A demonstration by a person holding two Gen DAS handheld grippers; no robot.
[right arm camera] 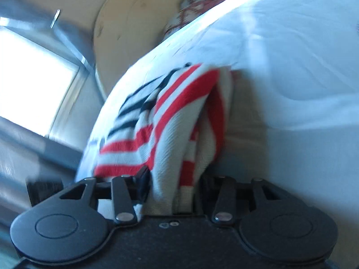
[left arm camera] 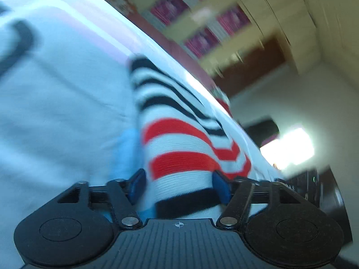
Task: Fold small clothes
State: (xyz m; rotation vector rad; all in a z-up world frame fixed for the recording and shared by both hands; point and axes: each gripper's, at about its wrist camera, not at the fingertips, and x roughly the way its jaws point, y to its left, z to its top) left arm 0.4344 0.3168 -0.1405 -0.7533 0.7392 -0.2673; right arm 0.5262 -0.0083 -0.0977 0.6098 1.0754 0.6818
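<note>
A small knitted garment (left arm camera: 179, 148) with red, white and navy stripes lies on a white sheet (left arm camera: 62, 103). My left gripper (left arm camera: 179, 185) is shut on its hem, the cloth bunched between the blue pads (left arm camera: 136, 185). In the right wrist view the same striped garment (right arm camera: 177, 134) rises in folds from my right gripper (right arm camera: 174, 179), which is shut on another part of it. Both views are tilted and blurred. The fingertips are hidden by cloth.
The white sheet (right arm camera: 291, 67) covers a bed that fills most of both views. A patterned pillow (right arm camera: 193, 6) lies at the far end. A bright window (right arm camera: 33, 85) is at the left, and shelves with pink items (left arm camera: 202, 18) stand beyond the bed.
</note>
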